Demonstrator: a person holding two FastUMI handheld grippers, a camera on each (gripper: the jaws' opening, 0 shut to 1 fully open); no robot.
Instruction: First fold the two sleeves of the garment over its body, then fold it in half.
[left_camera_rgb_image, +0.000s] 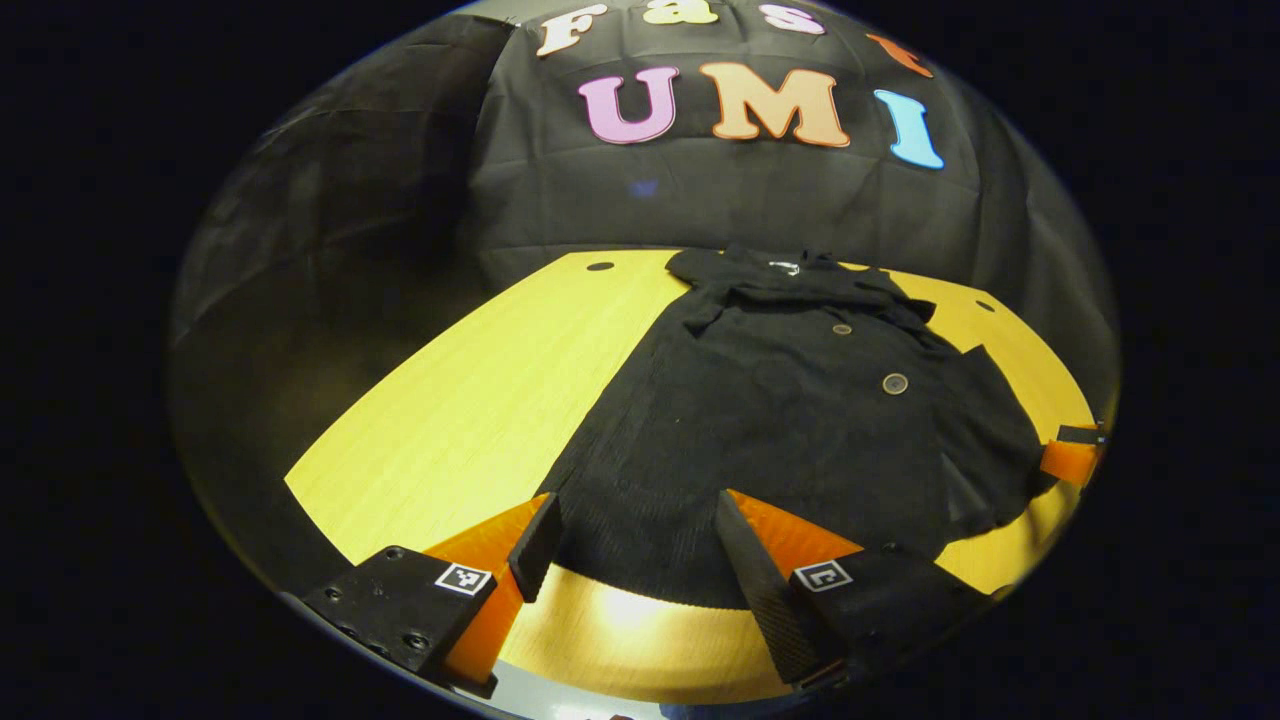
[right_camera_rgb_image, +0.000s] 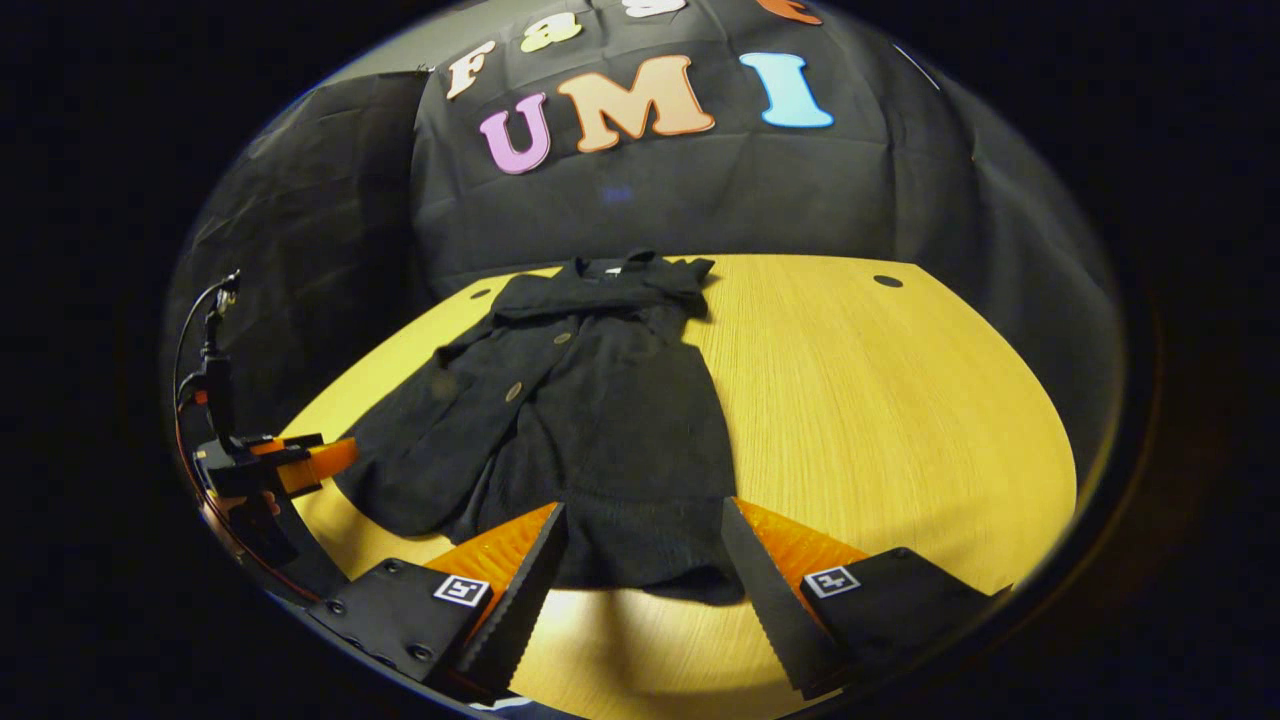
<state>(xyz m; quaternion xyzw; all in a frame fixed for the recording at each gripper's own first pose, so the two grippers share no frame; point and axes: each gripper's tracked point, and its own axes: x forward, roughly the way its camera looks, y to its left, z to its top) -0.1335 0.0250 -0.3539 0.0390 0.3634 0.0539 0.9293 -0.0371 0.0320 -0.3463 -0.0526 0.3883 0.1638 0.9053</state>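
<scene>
So the black coat (right_camera_rgb_image: 590, 420) lies flat on the tabletop (right_camera_rgb_image: 880, 400), collar far, hem nearest both grippers. Right gripper (right_camera_rgb_image: 645, 560) and left gripper (left_camera_rgb_image: 635, 550) hover spread wide over the hem, holding nothing.

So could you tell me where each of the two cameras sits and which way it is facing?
Left gripper view: rides the left gripper, low at the near table edge, facing the garment; own fingers open.
Right gripper view: rides the right gripper, facing the hem; own fingers open, the other gripper far left.
Both share the garment, table and booth wall.
</scene>
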